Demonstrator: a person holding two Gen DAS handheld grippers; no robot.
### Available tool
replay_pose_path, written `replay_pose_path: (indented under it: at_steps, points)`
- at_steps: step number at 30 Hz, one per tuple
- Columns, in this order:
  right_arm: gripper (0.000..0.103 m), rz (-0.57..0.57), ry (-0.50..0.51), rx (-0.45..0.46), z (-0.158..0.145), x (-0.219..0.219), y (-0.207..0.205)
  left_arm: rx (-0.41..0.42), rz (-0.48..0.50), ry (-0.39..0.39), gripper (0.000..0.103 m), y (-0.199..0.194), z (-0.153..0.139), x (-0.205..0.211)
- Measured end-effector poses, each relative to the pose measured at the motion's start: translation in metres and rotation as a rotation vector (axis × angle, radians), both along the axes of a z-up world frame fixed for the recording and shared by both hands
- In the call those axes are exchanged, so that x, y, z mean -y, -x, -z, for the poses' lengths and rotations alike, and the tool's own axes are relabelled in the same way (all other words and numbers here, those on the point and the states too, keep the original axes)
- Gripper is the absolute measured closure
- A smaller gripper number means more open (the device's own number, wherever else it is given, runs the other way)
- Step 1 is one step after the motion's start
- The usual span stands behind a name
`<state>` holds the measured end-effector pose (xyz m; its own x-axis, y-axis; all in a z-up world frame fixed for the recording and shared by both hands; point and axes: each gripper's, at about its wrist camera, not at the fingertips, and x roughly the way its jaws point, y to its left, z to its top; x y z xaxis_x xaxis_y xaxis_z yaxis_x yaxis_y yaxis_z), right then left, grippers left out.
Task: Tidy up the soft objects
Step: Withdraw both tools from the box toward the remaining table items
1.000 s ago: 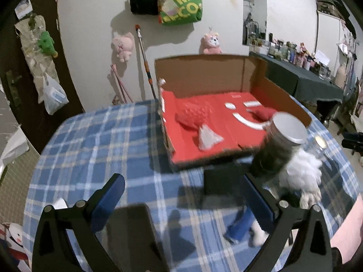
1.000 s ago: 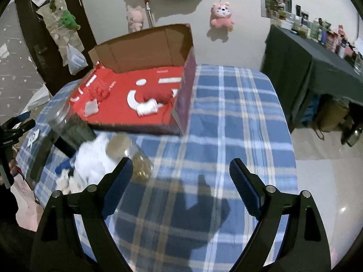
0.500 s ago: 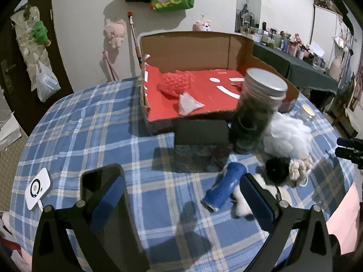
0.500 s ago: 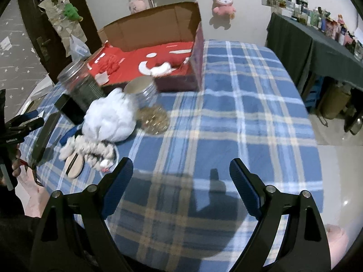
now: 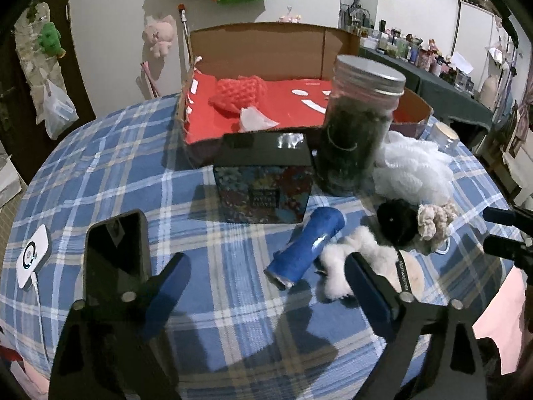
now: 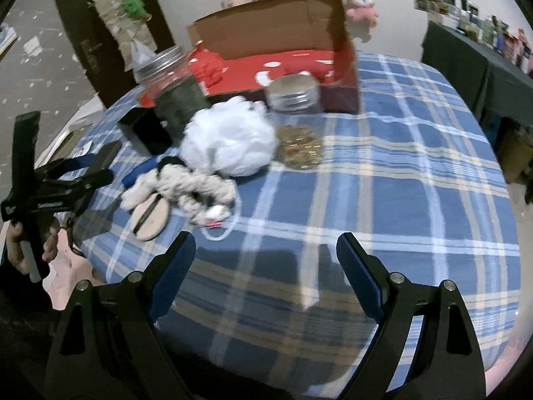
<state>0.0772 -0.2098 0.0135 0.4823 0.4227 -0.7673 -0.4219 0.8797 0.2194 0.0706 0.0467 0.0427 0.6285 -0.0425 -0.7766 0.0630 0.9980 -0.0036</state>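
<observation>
We are hovering both tongs over the counter: right tongs spread, left tongs closing, empty, nearing the blue roll

The left gripper has two black plastic arms with round silver screws near the joints; its fingers wear flat blue pads; the right gripper looks just the same, black with blue pads and silver screws; in the right wrist view a hand grips a black handle with small white writing.
</observation>
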Motion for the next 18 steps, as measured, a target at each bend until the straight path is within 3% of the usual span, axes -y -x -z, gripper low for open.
replay_pose_path:
  at_steps: [7, 18]
  points:
    - [0.04, -0.051, -0.021, 0.015, 0.002, -0.023, 0.0, -0.019, 0.015, -0.002, 0.025, -0.008, 0.008, 0.007]
    - [0.041, -0.097, -0.042, 0.009, 0.006, -0.048, -0.01, -0.033, 0.047, -0.01, 0.029, -0.02, 0.013, 0.012]
